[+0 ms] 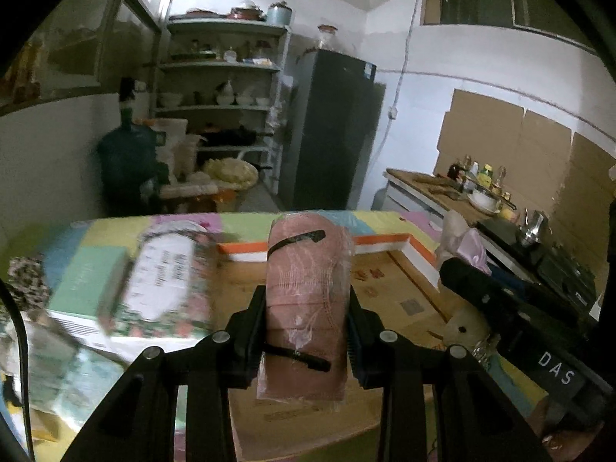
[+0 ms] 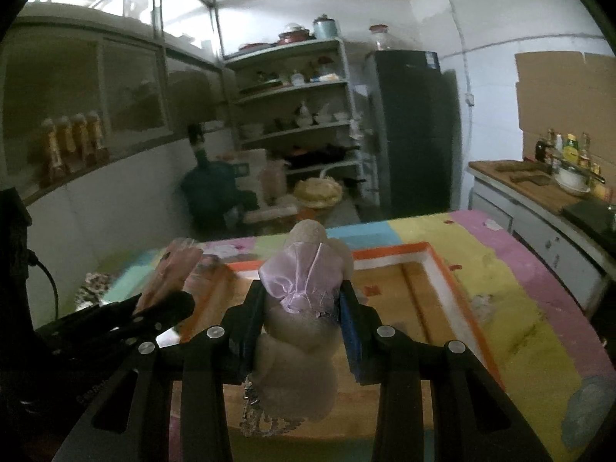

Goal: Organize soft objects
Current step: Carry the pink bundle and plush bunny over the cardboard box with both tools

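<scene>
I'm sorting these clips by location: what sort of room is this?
Most likely a home kitchen. A tall dark fridge stands beside open shelves of dishes, and a counter along the right wall carries bottles and a bowl.

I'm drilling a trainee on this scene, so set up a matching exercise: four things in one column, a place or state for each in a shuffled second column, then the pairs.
Things:
1. pink wrapped bundle
2. plush toy
3. box
4. floral packet

Places or states:
A. lies open on the patchwork cloth, orange rim showing
B. clamped between the left gripper fingers
C. on the cloth left of the box, blurred
D. clamped between the right gripper fingers, lilac bow on it

Pairs: 1-B, 2-D, 3-A, 4-C
</scene>
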